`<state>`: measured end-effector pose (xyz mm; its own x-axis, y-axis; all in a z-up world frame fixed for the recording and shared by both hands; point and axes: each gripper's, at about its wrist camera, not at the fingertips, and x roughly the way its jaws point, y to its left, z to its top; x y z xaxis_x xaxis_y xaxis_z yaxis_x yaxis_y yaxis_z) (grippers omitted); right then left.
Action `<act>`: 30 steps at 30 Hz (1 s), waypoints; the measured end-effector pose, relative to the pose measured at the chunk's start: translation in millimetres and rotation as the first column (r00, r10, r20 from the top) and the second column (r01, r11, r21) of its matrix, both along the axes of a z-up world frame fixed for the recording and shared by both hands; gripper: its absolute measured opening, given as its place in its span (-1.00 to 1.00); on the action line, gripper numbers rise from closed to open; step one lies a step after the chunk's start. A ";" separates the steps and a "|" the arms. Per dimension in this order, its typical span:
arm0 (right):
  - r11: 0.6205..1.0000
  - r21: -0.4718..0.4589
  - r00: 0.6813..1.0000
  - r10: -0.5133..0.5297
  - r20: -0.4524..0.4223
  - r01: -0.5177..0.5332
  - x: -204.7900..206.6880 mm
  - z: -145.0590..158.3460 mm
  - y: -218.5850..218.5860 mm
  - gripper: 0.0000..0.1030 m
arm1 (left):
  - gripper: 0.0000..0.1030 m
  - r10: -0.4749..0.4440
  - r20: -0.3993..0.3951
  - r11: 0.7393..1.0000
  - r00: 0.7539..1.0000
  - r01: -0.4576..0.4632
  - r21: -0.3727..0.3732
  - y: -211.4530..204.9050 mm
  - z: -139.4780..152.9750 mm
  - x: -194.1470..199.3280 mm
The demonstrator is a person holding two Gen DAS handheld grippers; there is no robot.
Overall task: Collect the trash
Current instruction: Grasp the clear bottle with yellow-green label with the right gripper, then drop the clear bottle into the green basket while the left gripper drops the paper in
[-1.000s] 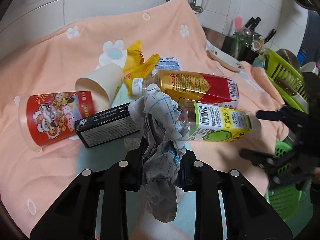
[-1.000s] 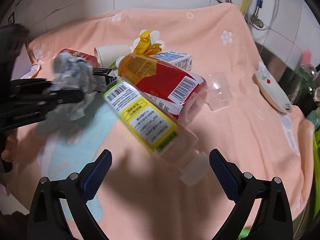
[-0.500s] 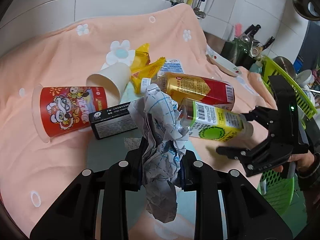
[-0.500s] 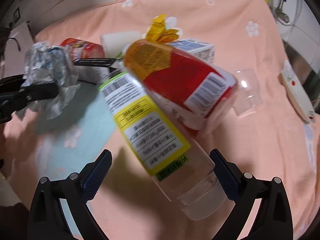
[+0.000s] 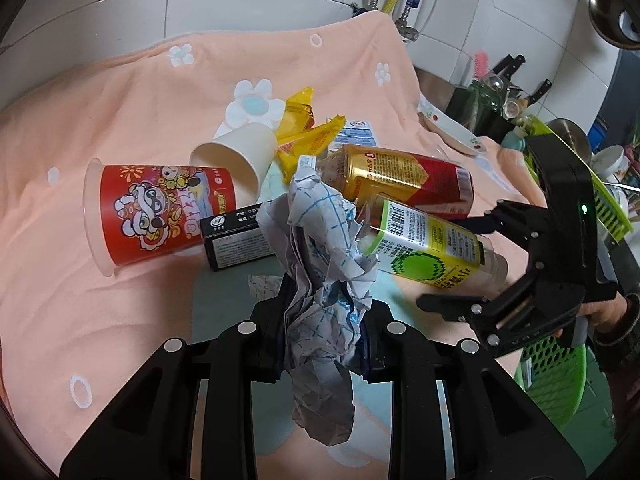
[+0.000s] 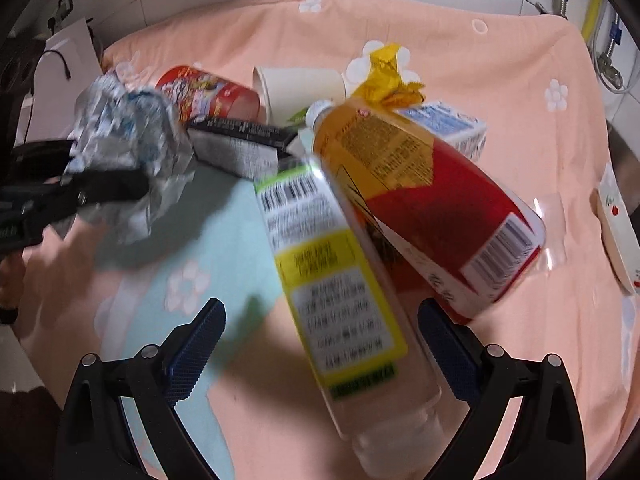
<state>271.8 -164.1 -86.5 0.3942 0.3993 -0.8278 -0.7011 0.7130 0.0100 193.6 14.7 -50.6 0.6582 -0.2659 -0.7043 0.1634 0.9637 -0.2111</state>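
- A crumpled paper wad, light and soft, is clenched by the left gripper.
- The green-labelled bottle, judged smooth and slippery, is straddled mid-body by the released right gripper.

In the left wrist view the right gripper has come in from the right edge of the frame and now sits at the lower right with its open fingers straddling the base end of the green-and-yellow labelled bottle. In the right wrist view that bottle has grown from mid-frame to fill the lower centre, its clear end lying between the fingers.
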 end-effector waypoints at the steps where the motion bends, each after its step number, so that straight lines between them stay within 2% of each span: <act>1: 1.000 0.002 1.000 0.002 0.002 -0.002 4.6 0.6 2.8 0.79 | -0.50 0.002 0.000 1.000 1.000 -0.002 -0.002 1.2 -0.1 -0.5; 2: 1.000 0.001 1.000 0.005 0.003 -0.005 6.2 0.1 4.9 0.65 | -0.50 0.002 0.000 1.000 1.000 -0.002 -0.004 1.7 0.0 -0.7; 6: 0.999 -0.046 1.000 -0.002 0.014 0.002 12.6 -3.9 18.8 0.34 | -0.50 0.001 -0.005 1.000 1.000 -0.001 -0.009 2.8 -0.6 -2.2; 8: 0.998 -0.060 1.000 -0.009 0.024 0.010 16.4 -4.7 20.7 0.11 | -0.50 -0.002 -0.004 1.000 1.000 0.002 -0.007 2.3 -0.1 -2.8; 10: 0.997 -0.066 0.999 -0.025 0.025 0.027 14.0 -2.6 19.2 0.02 | -0.50 -0.006 0.000 1.000 1.000 0.006 -0.010 1.1 1.4 -3.7; 14: 0.996 -0.064 0.997 -0.052 0.057 0.056 -0.7 2.9 10.9 -0.04 | -0.50 -0.023 0.008 1.000 1.000 0.023 -0.019 -3.6 4.0 -6.8; 21: 0.990 0.015 0.985 -0.142 0.100 0.142 -39.8 27.1 -18.4 -0.09 | -0.50 -0.088 0.034 0.996 0.996 0.089 -0.028 -30.8 14.5 -23.1; 30: 0.945 0.103 0.932 -0.323 0.167 0.309 -117.7 61.5 -85.9 -0.17 | -0.50 -0.216 0.062 0.974 0.975 0.219 -0.062 -84.4 27.6 -45.8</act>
<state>154.1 -250.0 -25.0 0.6489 0.2868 -0.7047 -0.4344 0.9001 -0.0336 147.8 -69.8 -23.0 0.6158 -0.4531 -0.6445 0.3804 0.8874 -0.2604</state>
